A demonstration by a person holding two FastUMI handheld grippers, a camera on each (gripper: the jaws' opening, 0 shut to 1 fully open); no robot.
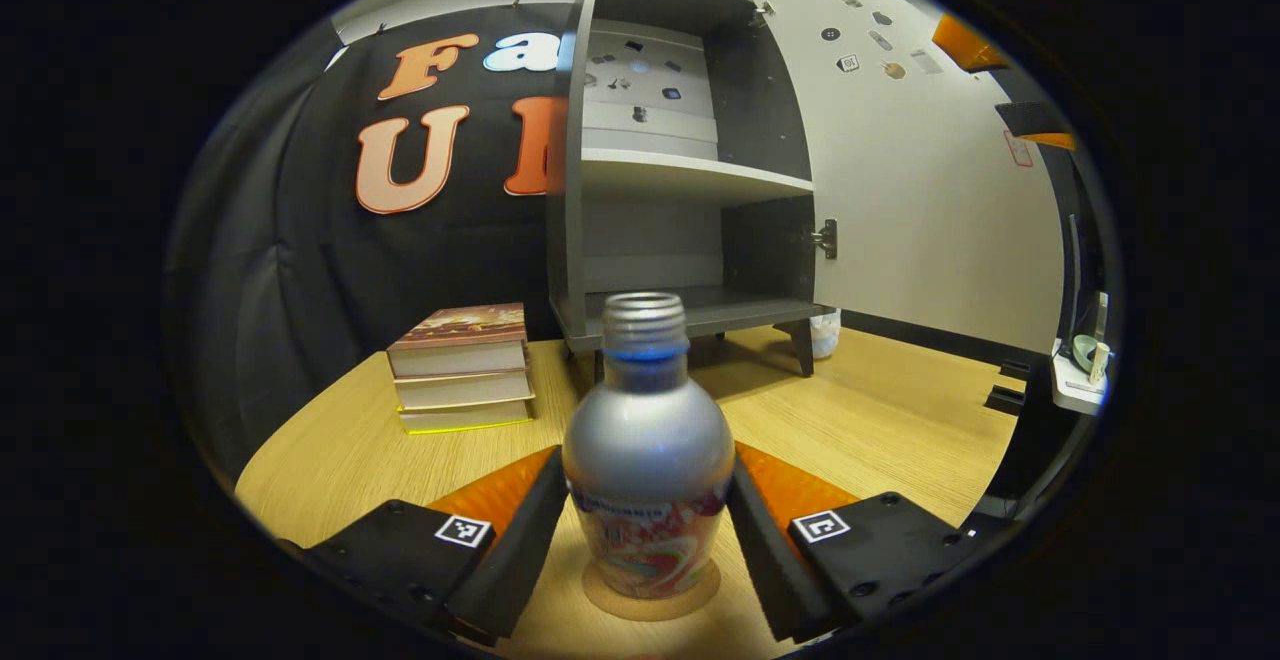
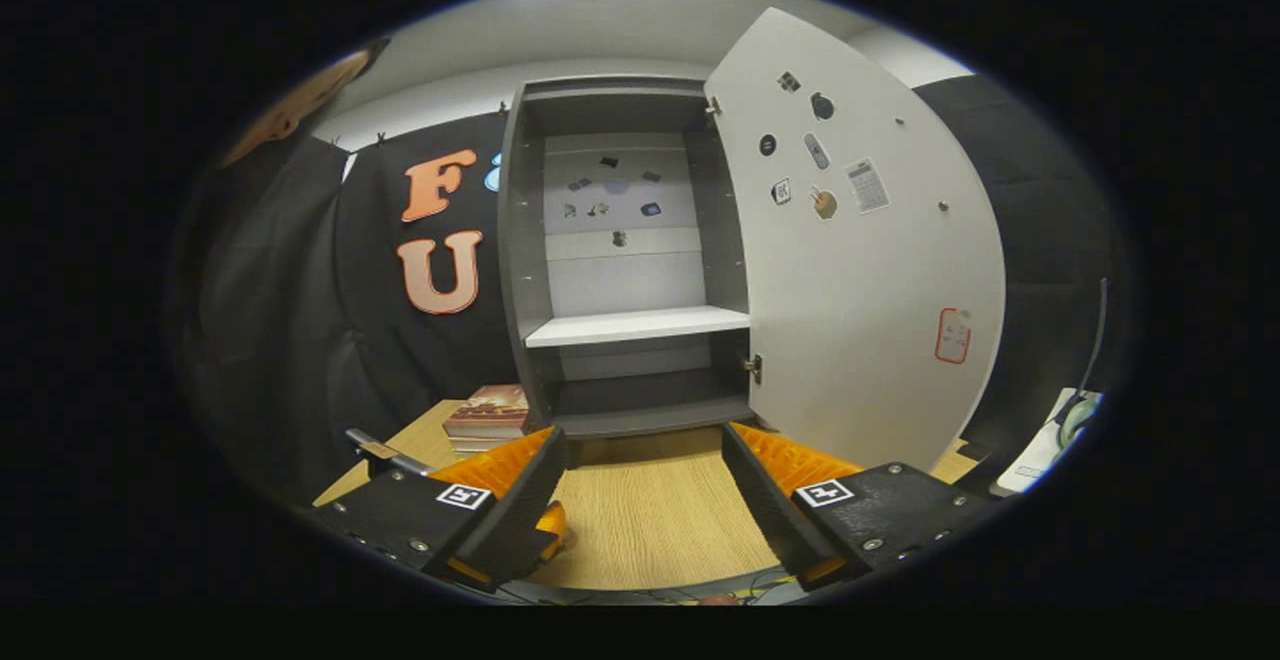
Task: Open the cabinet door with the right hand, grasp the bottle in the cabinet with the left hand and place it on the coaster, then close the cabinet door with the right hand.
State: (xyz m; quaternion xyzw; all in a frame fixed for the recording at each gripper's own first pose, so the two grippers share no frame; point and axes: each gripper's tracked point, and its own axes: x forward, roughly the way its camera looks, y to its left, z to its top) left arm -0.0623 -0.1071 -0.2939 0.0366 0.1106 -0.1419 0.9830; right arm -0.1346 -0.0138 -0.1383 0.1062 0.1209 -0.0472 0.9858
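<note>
In the left gripper view, our left gripper (image 1: pixel 648 530) clasps the bottle (image 1: pixel 648 480), standing on the coaster (image 1: pixel 652 595); we judge placing nearly done. In the right gripper view, our right gripper (image 2: pixel 645 495) hangs wide and empty before the open cabinet door (image 2: pixel 860 270), unclosed.

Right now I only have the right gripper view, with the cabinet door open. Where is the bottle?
Observer: In the left gripper view, the bottle stands upright on the round coaster on the table.
Operator: Is the left hand-held gripper clear of it?
Observer: No. The left hand-held gripper has one finger close on each side of the bottle. I cannot tell whether they press on it.
Operator: Is it capped?
Observer: No cap is on it; the bare threads at its top show.
</note>
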